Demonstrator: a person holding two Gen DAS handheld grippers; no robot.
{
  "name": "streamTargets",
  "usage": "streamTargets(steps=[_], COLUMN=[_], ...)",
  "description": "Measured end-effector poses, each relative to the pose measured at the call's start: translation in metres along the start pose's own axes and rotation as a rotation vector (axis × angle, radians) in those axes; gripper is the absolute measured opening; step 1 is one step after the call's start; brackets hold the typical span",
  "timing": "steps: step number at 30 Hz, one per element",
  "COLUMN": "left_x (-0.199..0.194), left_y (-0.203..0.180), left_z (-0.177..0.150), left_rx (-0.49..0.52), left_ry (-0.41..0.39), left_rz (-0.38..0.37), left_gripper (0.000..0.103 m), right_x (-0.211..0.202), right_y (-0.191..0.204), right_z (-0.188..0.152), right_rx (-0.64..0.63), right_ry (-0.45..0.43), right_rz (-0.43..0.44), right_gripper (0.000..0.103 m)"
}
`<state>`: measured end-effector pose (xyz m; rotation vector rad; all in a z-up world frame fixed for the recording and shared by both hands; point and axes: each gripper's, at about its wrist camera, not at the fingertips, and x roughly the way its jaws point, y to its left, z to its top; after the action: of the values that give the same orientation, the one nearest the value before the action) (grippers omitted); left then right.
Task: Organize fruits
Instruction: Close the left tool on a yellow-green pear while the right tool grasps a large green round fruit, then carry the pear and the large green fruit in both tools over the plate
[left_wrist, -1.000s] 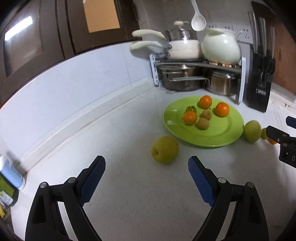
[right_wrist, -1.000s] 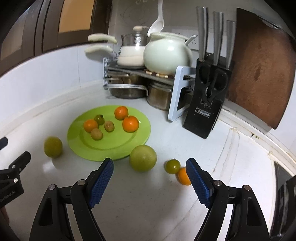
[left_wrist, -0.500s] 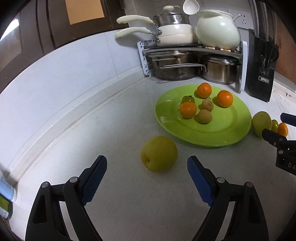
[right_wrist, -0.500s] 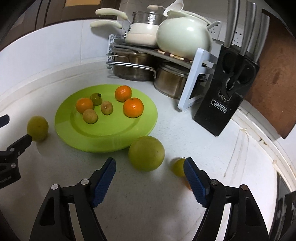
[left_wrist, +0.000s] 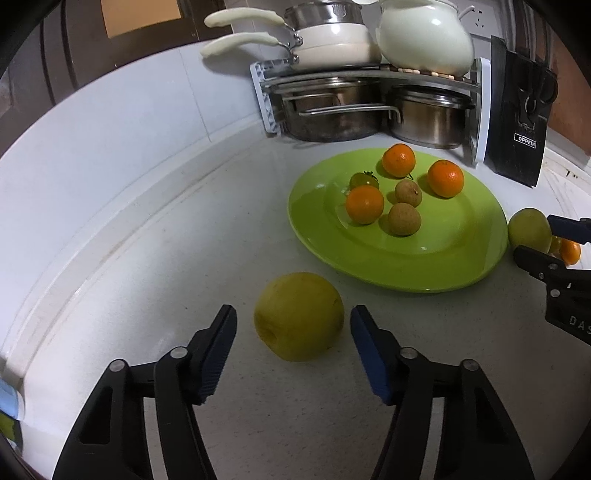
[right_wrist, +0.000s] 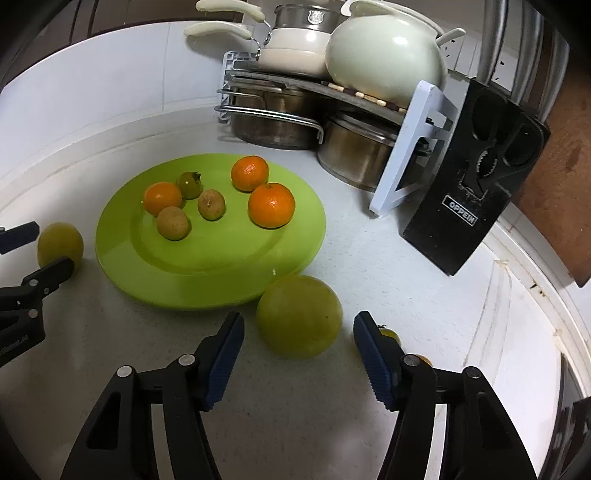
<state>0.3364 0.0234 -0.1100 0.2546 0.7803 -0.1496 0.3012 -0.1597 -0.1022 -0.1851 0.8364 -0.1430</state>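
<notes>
Fruit is what each claw faces: a yellow pear (left_wrist: 299, 316) lies on the white counter (left_wrist: 147, 258) just short of the green plate (left_wrist: 461, 266), and sits between the spread fingers of the left gripper (left_wrist: 291, 325), which are apart and not touching it. On the far side of the plate, a round green fruit (right_wrist: 299, 316) rests against the plate's rim, framed the same way by the right gripper (right_wrist: 298, 328), also wide apart with nothing held. The step in hand looks like closing on these two loose fruits so they can join the three oranges and the small brown and green fruits already on the plate. To do it well, each gripper would need to go a little further forward so the blue pads meet the widest part of the fruit, then close gently; round, smooth skin is likely to squirt out if pinched off-centre. The pear is nearly round, with no clear long axis; its dimpled end points toward the left gripper and slightly down. The green fruit shows no stem, so its direction cannot be told. Behind the right gripper's right finger, a small green fruit (right_wrist: 389, 334) and a small orange one (right_wrist: 421, 358) peek out, mostly hidden. Beyond the plate stand a rack of pots (right_wrist: 295, 110) and a black knife block (right_wrist: 476, 192).
</notes>
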Motion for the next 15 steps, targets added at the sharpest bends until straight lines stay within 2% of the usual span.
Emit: streamTargets(steps=[6,9,15], left_x=[0.0018,0.0019,0.0017], left_y=[0.0009,0.0011,0.0013], left_z=[0.0007,0.0005,0.0000], left_rx=[-0.016,-0.020,-0.026], left_ry=[0.002,0.000,-0.002], left_rz=[-0.019,-0.021,-0.022], left_gripper=[0.051,0.051,0.050], right_x=[0.0056,0.0086,0.0084], right_y=[0.0000,-0.0010,-0.0011], right_z=[0.0017,0.0022,0.0014], right_rx=[0.004,0.004,0.007], right_ry=[0.002,0.008,0.002], right_rz=[0.004,0.002,0.005], right_gripper=[0.059,0.053,0.051])
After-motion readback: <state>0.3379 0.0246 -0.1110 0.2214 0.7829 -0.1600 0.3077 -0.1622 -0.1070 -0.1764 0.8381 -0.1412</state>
